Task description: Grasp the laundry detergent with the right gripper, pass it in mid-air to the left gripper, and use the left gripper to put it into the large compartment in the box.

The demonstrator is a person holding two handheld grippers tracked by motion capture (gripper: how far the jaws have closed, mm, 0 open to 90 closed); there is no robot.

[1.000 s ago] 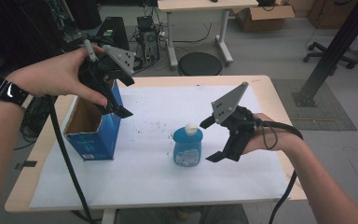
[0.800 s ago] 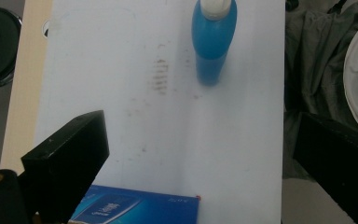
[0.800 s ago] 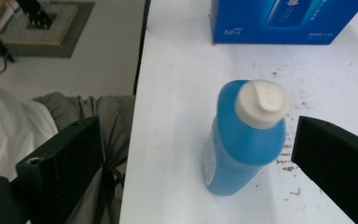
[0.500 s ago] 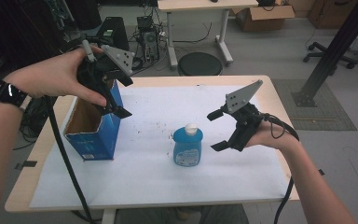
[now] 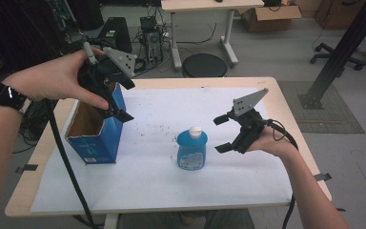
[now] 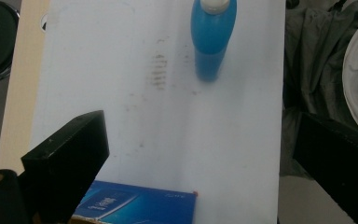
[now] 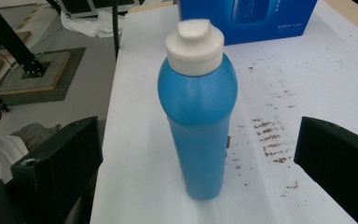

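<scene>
1 bottle, 1 box

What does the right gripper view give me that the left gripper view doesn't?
Right gripper view alone: the blue bottle close up, standing between the right gripper's open jaws, with the shape of its white cap clear. Left gripper view alone: the top edge of the blue box directly below the open left gripper, with the bottle far off. Both share the bottle, the box and the stained white paper.

white paper sheet covers table; round stool behind.
</scene>
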